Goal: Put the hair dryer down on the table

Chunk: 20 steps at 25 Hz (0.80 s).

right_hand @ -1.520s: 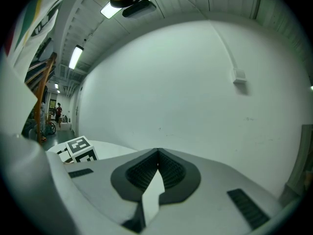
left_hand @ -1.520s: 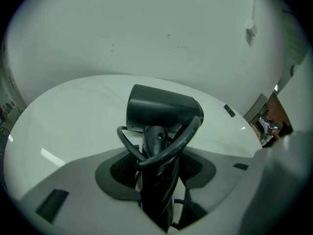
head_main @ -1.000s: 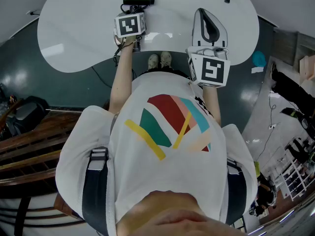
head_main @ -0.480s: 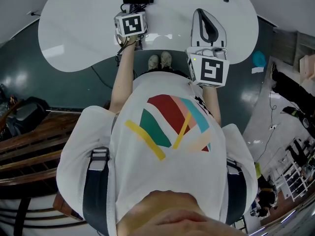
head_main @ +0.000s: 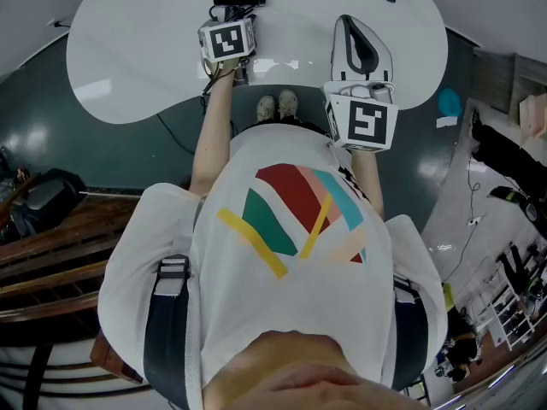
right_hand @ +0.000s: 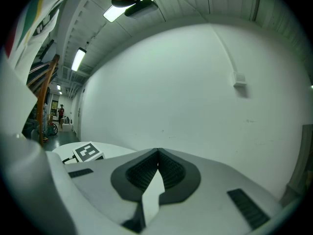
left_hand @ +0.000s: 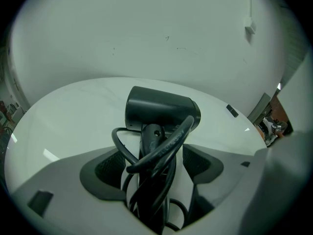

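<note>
since a second ago the left gripper (left_hand: pixel 156 173) has loosened, jaws opening around the hair dryer (left_hand: pixel 161 114), which lies on the table (head_main: pixel 128 49) at 12 o'clock; its looped cord (left_hand: pixel 164 148) could snag a retreating jaw and drag it; right gripper (right_hand: pixel 156 168) pinched together, empty

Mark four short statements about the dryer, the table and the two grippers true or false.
1. The dryer is dark, with its cord looped about the handle. True.
2. The right gripper holds the dryer. False: its jaws are together with nothing between them. The dryer's handle stands between the jaws of the left gripper, which are opening and no longer press on it.
3. The table is white. True.
4. The dryer is down by the floor. False: it is at the table, at the far side from the person.
</note>
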Each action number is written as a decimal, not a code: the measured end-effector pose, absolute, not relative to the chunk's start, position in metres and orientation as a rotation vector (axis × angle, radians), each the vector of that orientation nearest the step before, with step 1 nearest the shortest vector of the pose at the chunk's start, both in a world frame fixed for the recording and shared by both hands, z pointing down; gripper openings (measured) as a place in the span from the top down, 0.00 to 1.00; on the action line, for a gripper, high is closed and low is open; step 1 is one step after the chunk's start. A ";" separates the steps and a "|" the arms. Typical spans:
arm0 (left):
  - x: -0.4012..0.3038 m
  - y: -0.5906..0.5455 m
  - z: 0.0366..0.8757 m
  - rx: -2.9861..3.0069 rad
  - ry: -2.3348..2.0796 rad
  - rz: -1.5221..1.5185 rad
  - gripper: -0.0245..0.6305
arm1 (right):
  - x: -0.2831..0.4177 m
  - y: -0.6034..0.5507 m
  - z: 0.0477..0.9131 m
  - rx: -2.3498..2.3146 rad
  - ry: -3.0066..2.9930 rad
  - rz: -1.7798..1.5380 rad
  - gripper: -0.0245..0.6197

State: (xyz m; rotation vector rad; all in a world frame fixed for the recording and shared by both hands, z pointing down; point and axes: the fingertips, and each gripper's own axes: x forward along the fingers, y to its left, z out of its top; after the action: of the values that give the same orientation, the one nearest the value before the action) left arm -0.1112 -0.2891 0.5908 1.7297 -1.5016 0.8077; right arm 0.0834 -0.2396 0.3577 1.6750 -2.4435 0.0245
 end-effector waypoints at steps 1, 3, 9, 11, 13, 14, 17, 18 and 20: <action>-0.109 -0.289 0.590 1.737 -1.497 0.797 0.43 | 0.084 -0.239 0.357 1.676 -2.444 0.024 0.95; -0.106 -0.288 0.590 1.738 -1.486 0.779 0.43 | 0.084 -0.237 0.355 1.678 -2.446 0.021 0.95; -0.105 -0.284 0.585 1.735 -1.486 0.773 0.41 | 0.084 -0.232 0.353 1.681 -2.452 0.015 0.95; -0.105 -0.283 0.580 1.740 -1.493 0.752 0.41 | 0.084 -0.230 0.352 1.681 -2.457 0.011 0.95; -0.106 -0.282 0.573 1.744 -1.506 0.727 0.41 | 0.083 -0.228 0.350 1.679 -2.463 0.007 0.95; -0.107 -0.282 0.569 1.747 -1.514 0.720 0.41 | 0.083 -0.228 0.349 1.678 -2.467 0.004 0.95; -0.111 -0.282 0.556 1.766 -1.544 0.701 0.41 | 0.081 -0.225 0.347 1.674 -2.478 -0.004 0.95; -0.113 -0.283 0.551 1.775 -1.556 0.690 0.41 | 0.079 -0.224 0.346 1.671 -2.485 -0.008 0.95; -0.117 -0.283 0.538 1.797 -1.580 0.665 0.41 | 0.073 -0.222 0.342 1.666 -2.502 -0.021 0.95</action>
State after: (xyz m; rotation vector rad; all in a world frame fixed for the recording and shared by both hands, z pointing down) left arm -0.1170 -0.2831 0.5377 1.7966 -1.5797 0.6654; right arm 0.0734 -0.2223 0.3417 1.6657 -2.5016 -0.0210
